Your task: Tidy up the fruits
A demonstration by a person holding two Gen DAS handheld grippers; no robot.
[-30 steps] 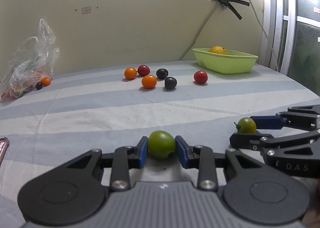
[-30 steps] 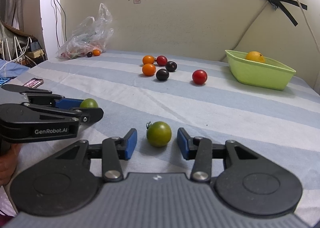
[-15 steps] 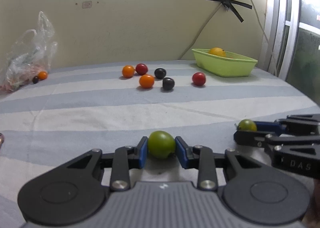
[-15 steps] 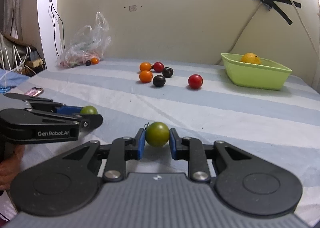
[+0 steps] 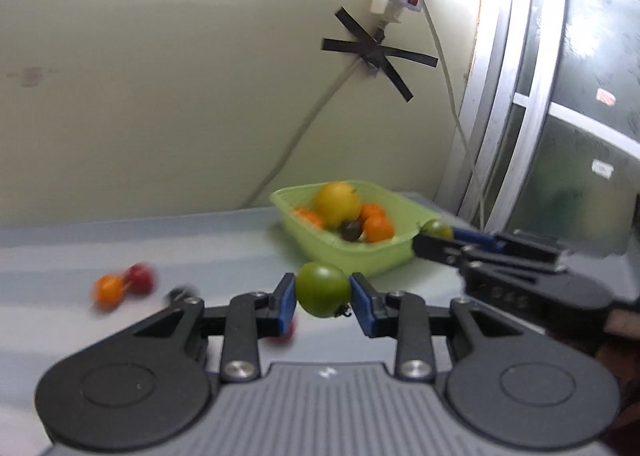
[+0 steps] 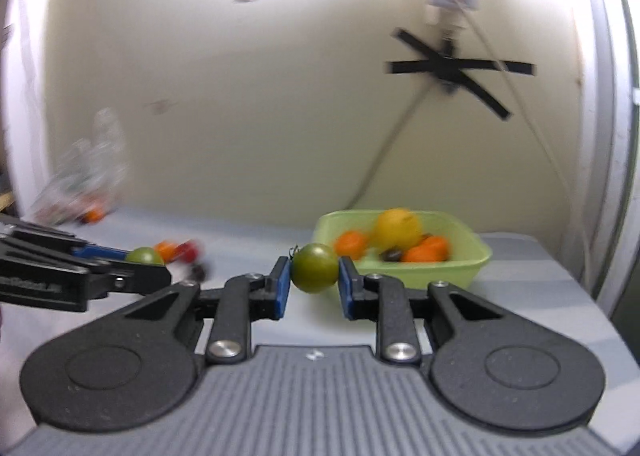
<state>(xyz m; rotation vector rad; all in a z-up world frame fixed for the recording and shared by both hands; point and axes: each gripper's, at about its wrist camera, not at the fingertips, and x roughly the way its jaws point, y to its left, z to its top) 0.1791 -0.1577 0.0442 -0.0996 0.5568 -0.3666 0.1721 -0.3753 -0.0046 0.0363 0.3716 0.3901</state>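
My left gripper (image 5: 323,300) is shut on a green tomato (image 5: 322,288) and holds it in the air just short of the light green basket (image 5: 360,256). My right gripper (image 6: 311,284) is shut on a darker green tomato (image 6: 314,267) in front of the same basket (image 6: 424,276). The right gripper also shows in the left wrist view (image 5: 436,236) at the basket's right corner. The left gripper shows at the left of the right wrist view (image 6: 144,260). The basket holds a yellow fruit (image 5: 338,203), orange tomatoes and a dark one.
Loose orange (image 5: 108,290), red (image 5: 140,278) and dark tomatoes lie on the striped cloth left of the basket. A plastic bag (image 6: 84,184) with fruit sits at the far left by the wall. A window frame (image 5: 520,116) stands at the right.
Both grippers have lifted off the cloth with their tomatoes and moved forward up to the basket. The loose tomatoes now lie to my left.
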